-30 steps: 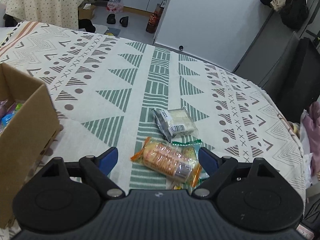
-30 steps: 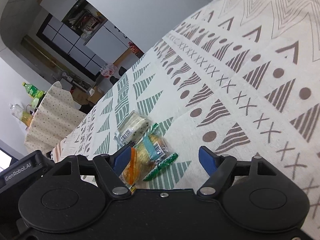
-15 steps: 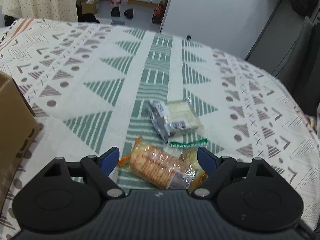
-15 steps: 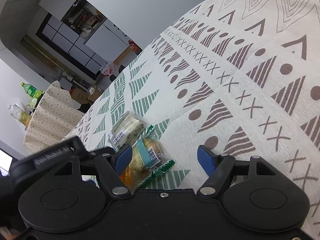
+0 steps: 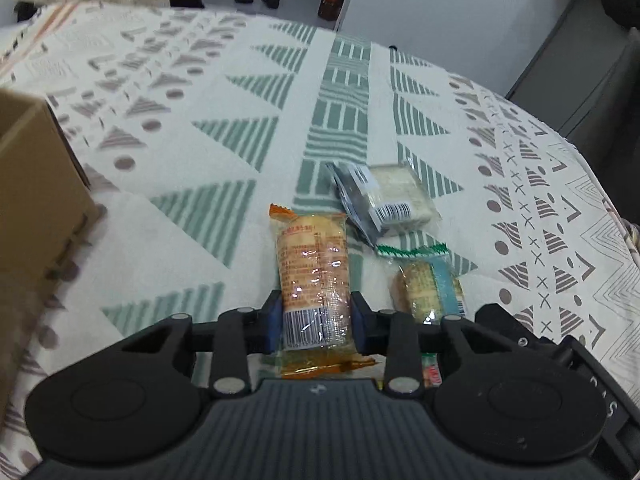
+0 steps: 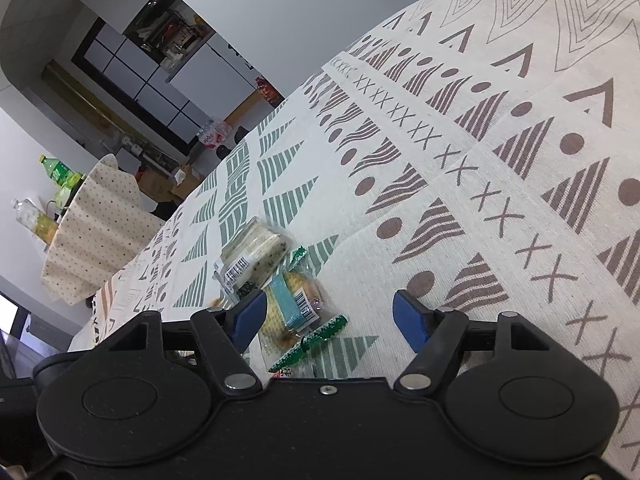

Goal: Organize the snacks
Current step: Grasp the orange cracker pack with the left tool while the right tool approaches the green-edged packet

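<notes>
LEFT: left gripper (image 5: 316, 322) clenched on orange-ended clear cracker packet (image 5: 312, 264), lower centre | RIGHT: right gripper (image 6: 328, 316) released, over green-edged biscuit packet (image 6: 298, 308) | RISK: slick film may slip; grip sits near one end, so packet may droop before reaching brown cardboard box (image 5: 36, 184), left edge.

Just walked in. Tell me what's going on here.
A person is sorting snacks. The left gripper is shut on an orange-wrapped biscuit pack. The right gripper is open beside a green-edged cracker packet. A clear-wrapped white cake lies on the patterned tablecloth; a brown cardboard box stands left.
</notes>
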Demonstrator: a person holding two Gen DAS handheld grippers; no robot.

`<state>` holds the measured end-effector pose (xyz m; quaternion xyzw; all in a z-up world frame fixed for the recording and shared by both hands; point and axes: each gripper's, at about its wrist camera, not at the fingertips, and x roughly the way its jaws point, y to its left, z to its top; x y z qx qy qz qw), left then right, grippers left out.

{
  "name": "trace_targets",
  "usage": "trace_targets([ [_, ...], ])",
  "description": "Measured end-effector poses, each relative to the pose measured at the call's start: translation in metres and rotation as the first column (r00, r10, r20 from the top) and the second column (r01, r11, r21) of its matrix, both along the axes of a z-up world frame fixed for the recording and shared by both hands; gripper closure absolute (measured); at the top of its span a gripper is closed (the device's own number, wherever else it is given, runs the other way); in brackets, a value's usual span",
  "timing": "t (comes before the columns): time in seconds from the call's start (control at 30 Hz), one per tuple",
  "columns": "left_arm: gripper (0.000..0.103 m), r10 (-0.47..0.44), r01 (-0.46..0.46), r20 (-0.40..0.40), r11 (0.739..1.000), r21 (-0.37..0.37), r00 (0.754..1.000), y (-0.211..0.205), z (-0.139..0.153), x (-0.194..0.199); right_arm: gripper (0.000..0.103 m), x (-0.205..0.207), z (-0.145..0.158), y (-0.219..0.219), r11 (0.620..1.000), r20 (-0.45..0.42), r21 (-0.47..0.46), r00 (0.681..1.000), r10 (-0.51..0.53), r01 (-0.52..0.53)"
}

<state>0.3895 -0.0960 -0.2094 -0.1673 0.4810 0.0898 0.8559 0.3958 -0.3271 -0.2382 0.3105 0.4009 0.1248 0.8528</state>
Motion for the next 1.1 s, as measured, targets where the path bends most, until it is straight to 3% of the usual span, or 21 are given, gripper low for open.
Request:
trace_targets([
  [0.3,0.069,-0.056,0.055,0.019,0.997,0.061,0.998,0.026,0.021,-0.01,0.033,-0.002,0.005,0.008,0.998,0.008,-0.052,1.0,0.018,-0.018],
  [0.53,0.069,-0.05,0.049,0.008,0.997,0.054,0.999,0.048,0.025,-0.025,0.03,0.001,0.01,0.024,0.99,0.039,-0.127,0.997,0.073,-0.068],
  [0.7,0.069,-0.045,0.045,0.011,0.998,0.038,0.999,0.057,0.028,-0.03,0.025,0.003,0.015,0.042,0.97,0.07,-0.219,0.989,0.127,-0.109],
  [1.0,0.069,-0.043,0.043,0.026,0.999,0.004,0.999,0.065,0.032,-0.033,0.025,0.004,0.014,0.068,0.92,0.075,-0.35,0.974,0.213,-0.174],
  [1.1,0.069,-0.038,0.039,0.033,0.999,-0.021,0.999,0.067,0.031,-0.034,0.045,0.002,0.011,0.079,0.889,0.049,-0.4,0.963,0.265,-0.224],
])
